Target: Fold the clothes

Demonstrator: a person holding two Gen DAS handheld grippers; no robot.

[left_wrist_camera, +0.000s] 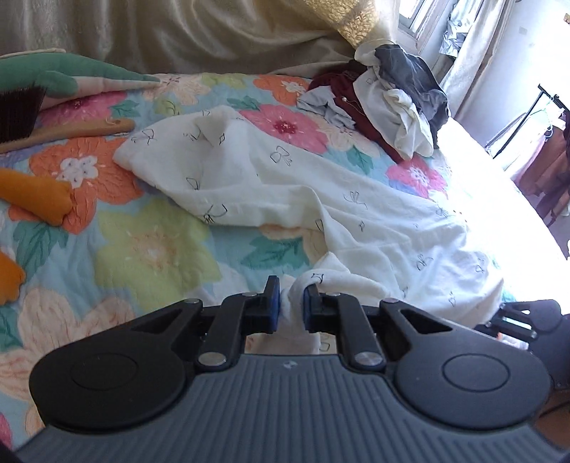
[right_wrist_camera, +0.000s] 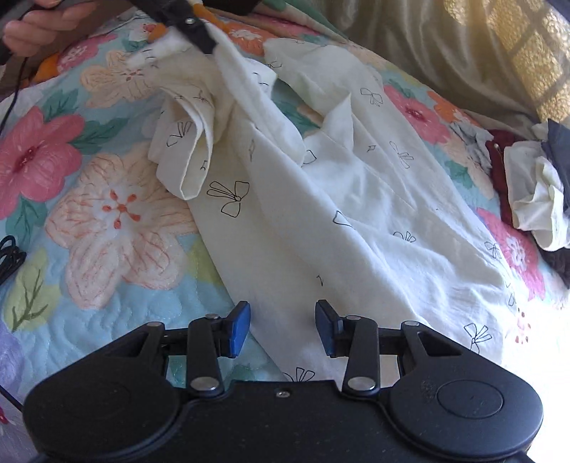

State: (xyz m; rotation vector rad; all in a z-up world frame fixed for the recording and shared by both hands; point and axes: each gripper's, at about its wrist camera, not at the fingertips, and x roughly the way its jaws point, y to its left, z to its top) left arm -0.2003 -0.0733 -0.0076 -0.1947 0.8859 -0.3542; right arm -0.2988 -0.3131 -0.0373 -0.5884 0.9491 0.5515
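A white garment with small black bow prints (left_wrist_camera: 320,199) lies crumpled across the floral quilt (left_wrist_camera: 149,249). My left gripper (left_wrist_camera: 291,302) is shut on a bunched edge of this garment, with cloth pinched between the blue pads. In the right wrist view the same garment (right_wrist_camera: 320,213) spreads ahead, and the left gripper (right_wrist_camera: 192,25) shows at the top, holding the cloth's far end lifted. My right gripper (right_wrist_camera: 281,327) is open, its blue pads apart just above the near part of the garment, holding nothing.
A pile of unfolded clothes (left_wrist_camera: 388,103), dark red, grey and white, sits at the bed's far right (right_wrist_camera: 534,192). A brush with wooden handle (left_wrist_camera: 53,128) and orange and green plush shapes (left_wrist_camera: 39,199) lie at left. A beige curtain (left_wrist_camera: 178,32) hangs behind. A black cable (right_wrist_camera: 10,256) lies at left.
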